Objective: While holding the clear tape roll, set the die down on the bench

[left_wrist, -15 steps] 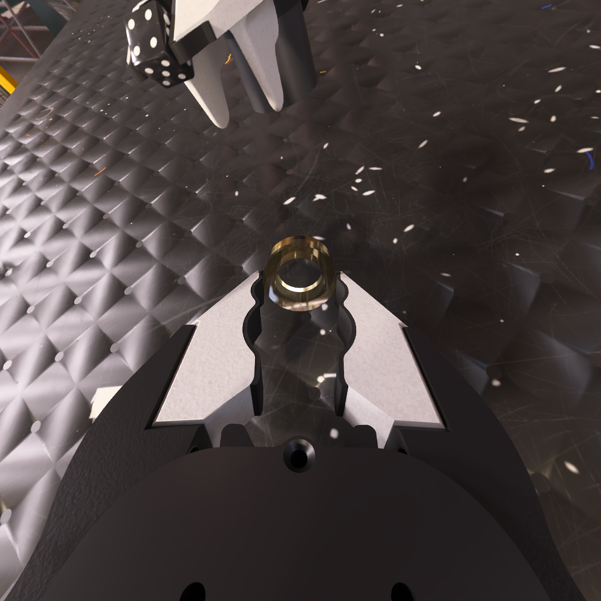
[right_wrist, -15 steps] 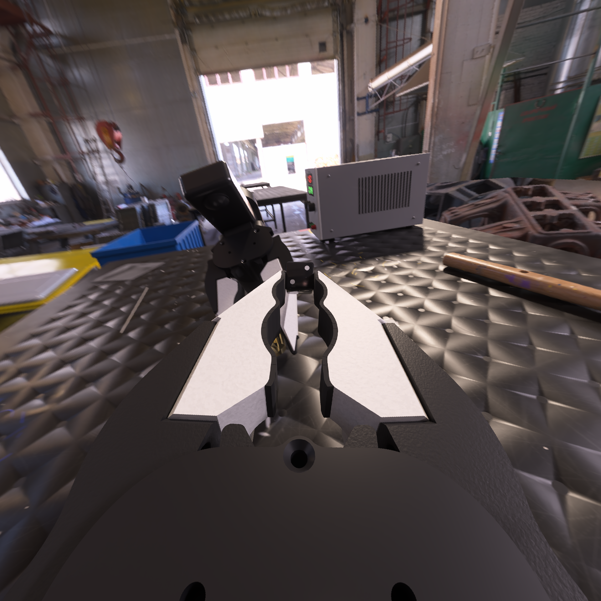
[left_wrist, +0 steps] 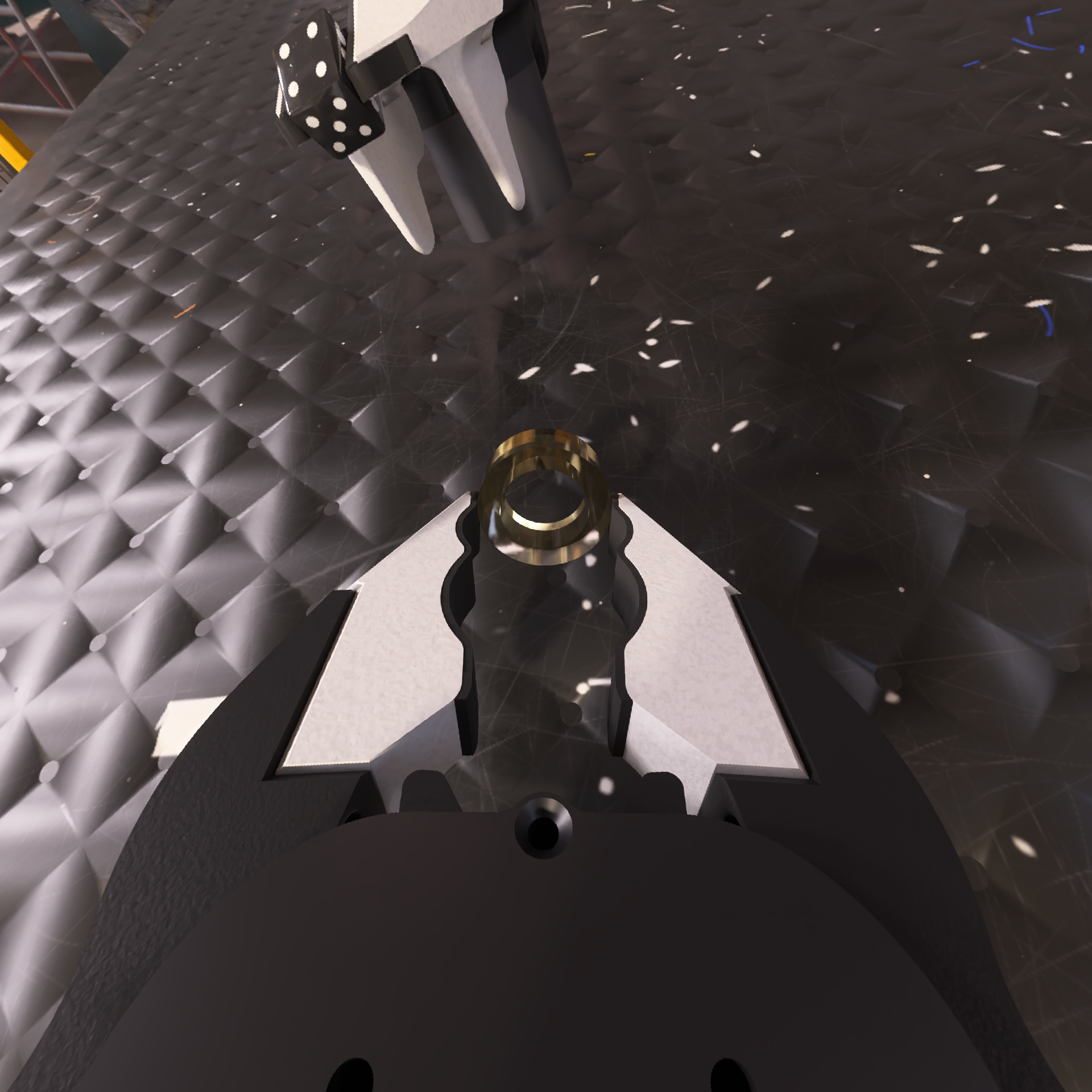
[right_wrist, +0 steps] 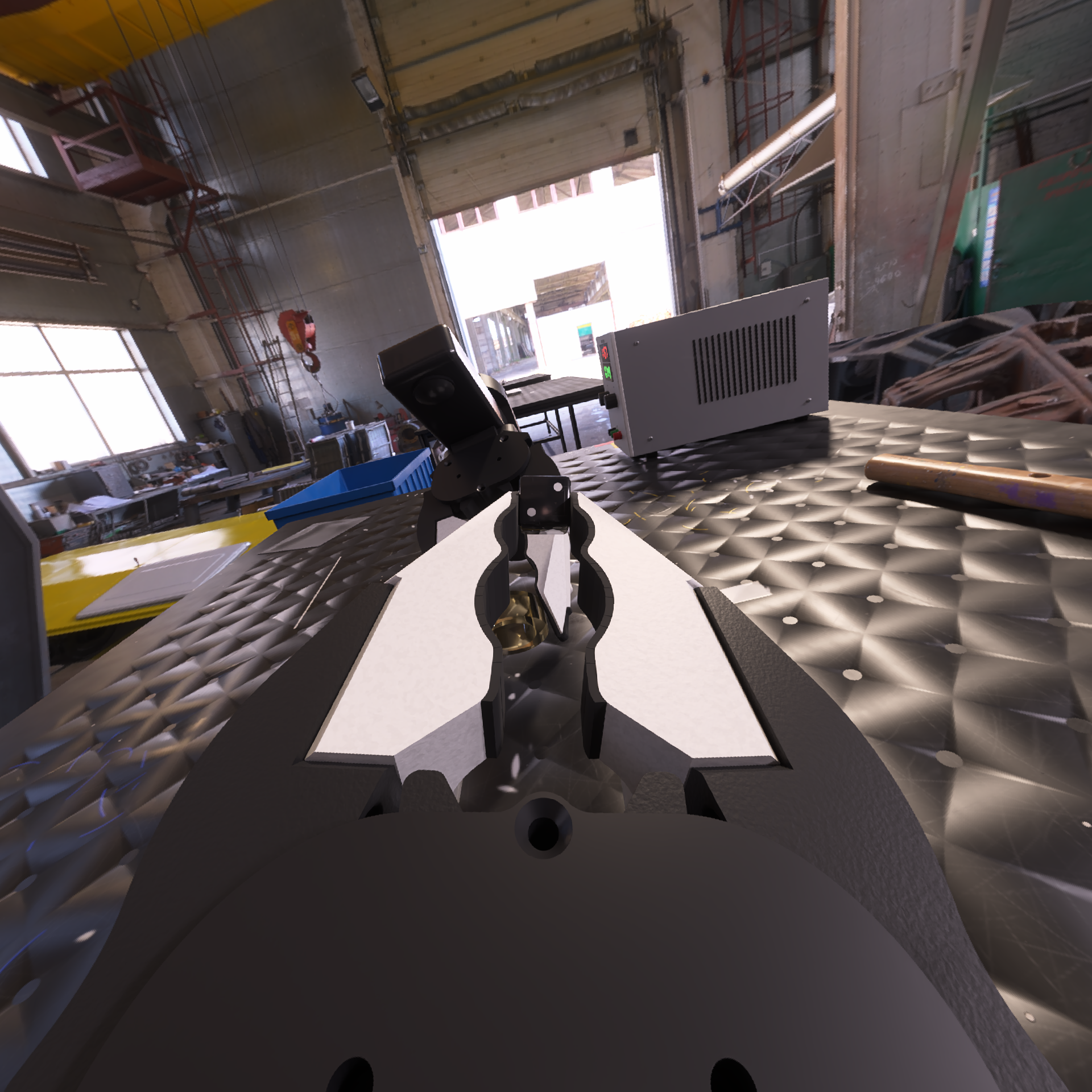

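My left gripper [left_wrist: 542,502] is shut on the clear, amber-tinted tape roll [left_wrist: 542,499] and holds it over the dark embossed metal bench [left_wrist: 177,473]. My right gripper [right_wrist: 543,496] is shut on the black die with white pips [right_wrist: 543,502] at its fingertips, above the bench [right_wrist: 886,650]. The two grippers face each other. In the left wrist view the die [left_wrist: 322,88] shows at the top left in the right gripper's fingers [left_wrist: 408,195]. In the right wrist view the left gripper's black body [right_wrist: 467,425] stands just behind the die, with the tape roll [right_wrist: 520,620] below.
A grey power supply box [right_wrist: 709,378] stands at the bench's far side. A brown rod [right_wrist: 975,484] lies at the right. A blue bin [right_wrist: 366,484] and a yellow table with a grey sheet [right_wrist: 148,567] are past the left edge. A thin metal rod [right_wrist: 319,591] lies on the bench.
The right gripper with the die has shifted slightly nearer the left gripper and its view has tilted upward. The left gripper still holds the tape roll in the same place.
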You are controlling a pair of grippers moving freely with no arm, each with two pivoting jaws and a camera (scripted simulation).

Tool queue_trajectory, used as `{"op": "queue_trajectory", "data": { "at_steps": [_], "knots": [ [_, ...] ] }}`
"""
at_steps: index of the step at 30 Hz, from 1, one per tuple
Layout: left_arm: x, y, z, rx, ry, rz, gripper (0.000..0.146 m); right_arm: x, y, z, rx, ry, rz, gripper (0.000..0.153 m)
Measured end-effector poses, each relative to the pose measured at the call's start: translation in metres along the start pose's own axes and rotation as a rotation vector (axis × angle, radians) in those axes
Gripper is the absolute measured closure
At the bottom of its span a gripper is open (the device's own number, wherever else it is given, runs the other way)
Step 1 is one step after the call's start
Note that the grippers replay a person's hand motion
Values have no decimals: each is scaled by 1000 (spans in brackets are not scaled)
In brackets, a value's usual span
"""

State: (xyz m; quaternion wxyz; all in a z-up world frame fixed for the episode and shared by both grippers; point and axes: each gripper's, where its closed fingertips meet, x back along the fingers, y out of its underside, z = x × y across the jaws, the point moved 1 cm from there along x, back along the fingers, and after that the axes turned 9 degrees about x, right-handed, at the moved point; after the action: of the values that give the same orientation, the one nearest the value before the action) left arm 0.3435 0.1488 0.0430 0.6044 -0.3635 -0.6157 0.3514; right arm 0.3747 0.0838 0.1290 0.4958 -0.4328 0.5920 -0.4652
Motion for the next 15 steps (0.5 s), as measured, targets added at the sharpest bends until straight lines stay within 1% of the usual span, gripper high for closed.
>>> {"op": "queue_trajectory", "data": {
  "at_steps": [5, 8, 13, 15],
  "knots": [
    [1, 0, 0, 7, 4, 2, 103, -1, 2, 1, -4, -3, -14, 136],
    [1, 0, 0, 8, 5, 4, 103, -1, 4, 4, -7, 24, -31, 136],
    [0, 1, 0, 3, 7, -6, 103, -3, 10, 10, -9, 72, -101, 136],
    [0, 1, 1, 3, 10, -8, 103, -2, 7, 13, 15, 89, -131, 136]
  ]
}}
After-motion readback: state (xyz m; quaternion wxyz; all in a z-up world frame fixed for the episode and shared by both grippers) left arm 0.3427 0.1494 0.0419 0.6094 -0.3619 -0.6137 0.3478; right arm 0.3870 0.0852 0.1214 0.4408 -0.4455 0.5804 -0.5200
